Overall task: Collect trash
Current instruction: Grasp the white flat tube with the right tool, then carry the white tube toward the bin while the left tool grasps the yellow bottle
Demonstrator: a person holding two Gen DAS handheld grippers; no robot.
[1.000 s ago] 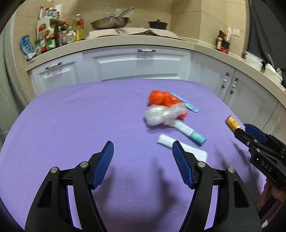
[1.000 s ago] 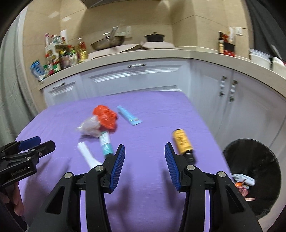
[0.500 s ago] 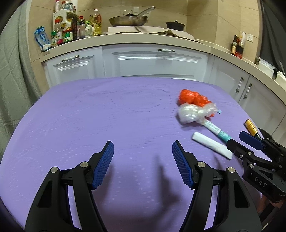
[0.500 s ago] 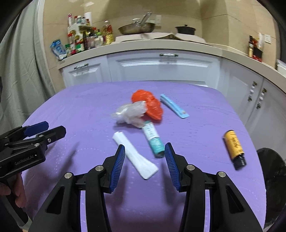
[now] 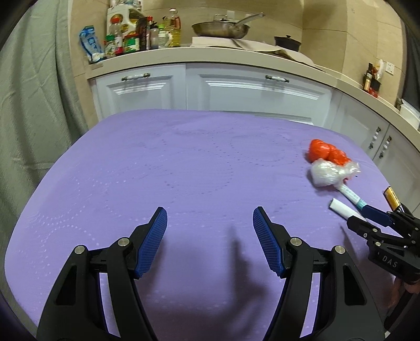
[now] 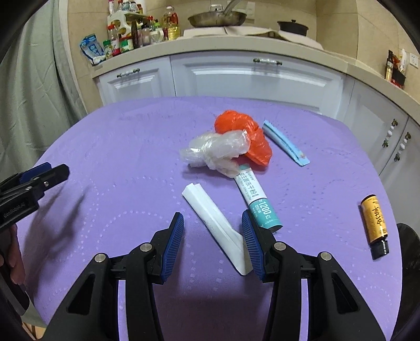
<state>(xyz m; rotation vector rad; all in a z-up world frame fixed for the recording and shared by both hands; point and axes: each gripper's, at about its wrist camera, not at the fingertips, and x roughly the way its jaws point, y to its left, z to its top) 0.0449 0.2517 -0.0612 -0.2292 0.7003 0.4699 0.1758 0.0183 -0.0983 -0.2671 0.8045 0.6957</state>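
While the right gripper [image 6: 212, 236] hangs low over the purple tablecloth [image 6: 131, 147], its blue pads stand partly apart with nothing pressed between them. A folded white paper wrapper [image 6: 212, 217] lies flat on the cloth and runs diagonally into the gap between those pads, its wide near end just beside the right-hand pad; I can't tell whether that pad touches it. Just beyond that pad lies a white and teal tube [image 6: 258, 199], its far end tucked under a crumpled clear plastic bag [image 6: 215, 152]. An orange plastic bag [image 6: 244, 133] is bunched against the clear one, and a light blue packet [image 6: 286, 143] lies just beside the orange bag, farther right. Well apart, near the table's right edge, sits a yellow and black lighter-shaped item [image 6: 374, 220], and past that edge the dark rim of a bin [image 6: 409, 251] shows.

Over to the left, the left gripper [image 5: 210, 241] hovers above a bare stretch of the cloth with its jaws wide and empty. All the trash lies off to its right, around the tip of the other gripper. Behind the table run white cabinets [image 6: 252, 76] under a counter carrying bottles [image 6: 136, 34], a frying pan [image 6: 218, 17] and a black pot [image 6: 292, 27].
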